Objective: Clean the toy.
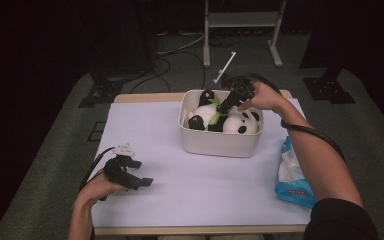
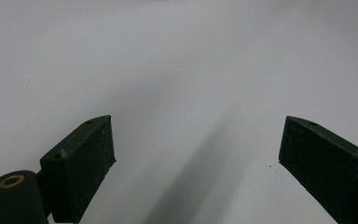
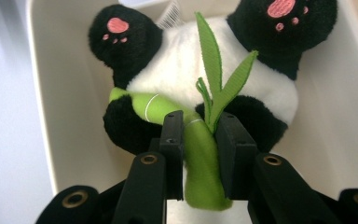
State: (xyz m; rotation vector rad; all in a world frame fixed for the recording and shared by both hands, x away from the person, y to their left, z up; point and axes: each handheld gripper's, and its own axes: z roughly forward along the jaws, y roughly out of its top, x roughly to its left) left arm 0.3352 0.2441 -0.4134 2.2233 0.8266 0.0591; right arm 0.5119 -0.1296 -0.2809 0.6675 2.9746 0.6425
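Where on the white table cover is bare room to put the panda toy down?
Bare: the white cover left of the bin, and the strip in front of it, between the left hand-held gripper and the blue wipes pack. Crowded: inside the bin, around the panda toy.

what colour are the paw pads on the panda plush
Pink paw pads, on black paws; clearest in the right gripper view.

— What is on the desk [image 1: 180,185]?
— One white bin [image 1: 220,142], one blue packet of wipes [image 1: 292,175].
— And in the bin?
— Two plush pandas: one panda on the left [image 1: 205,112], one panda on the right [image 1: 245,121]. One green bamboo sprig [image 3: 200,158].
— How many tongs?
— Two: left tongs [image 1: 142,182], right tongs [image 1: 224,107].
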